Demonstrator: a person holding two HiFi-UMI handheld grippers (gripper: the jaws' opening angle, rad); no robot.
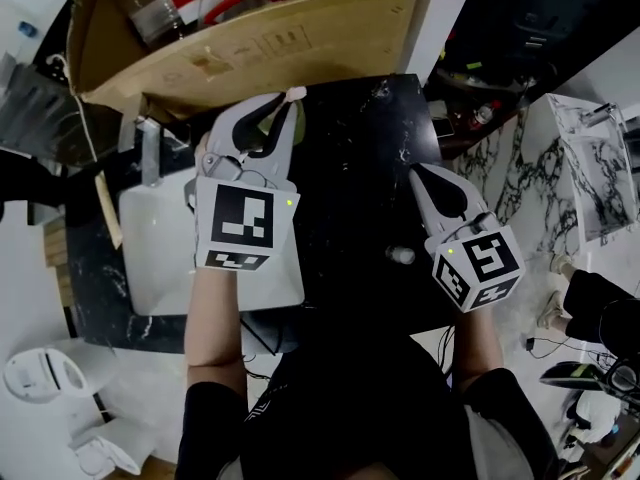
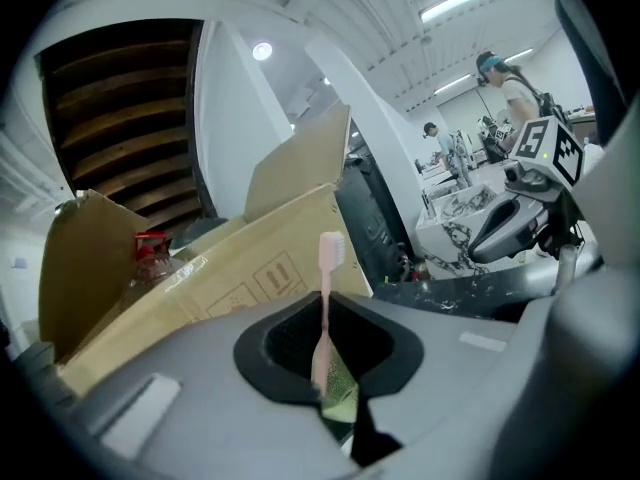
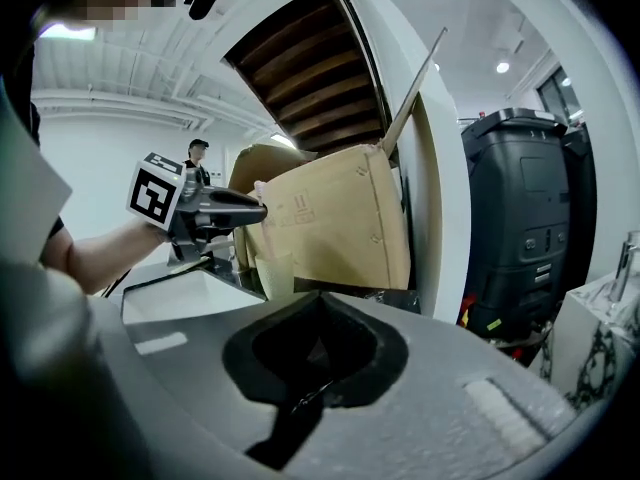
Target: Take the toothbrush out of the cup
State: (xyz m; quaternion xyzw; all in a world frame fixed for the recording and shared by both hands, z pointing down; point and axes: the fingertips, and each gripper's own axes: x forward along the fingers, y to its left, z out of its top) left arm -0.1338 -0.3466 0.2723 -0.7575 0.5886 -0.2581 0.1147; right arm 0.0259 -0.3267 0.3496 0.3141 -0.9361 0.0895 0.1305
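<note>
left gripper (image 1: 286, 104) clamps the pink toothbrush (image 2: 326, 298), bristles at twelve o'clock. right gripper (image 3: 310, 388) is closed on nothing. withdrawal judged under way; next move: raise the brush clear of the cup (image 3: 273, 273).

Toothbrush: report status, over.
Left tongs shut on toothbrush, bristles up. Right tongs shut, empty. Cup below left tongs. Cardboard box just ahead.
</note>
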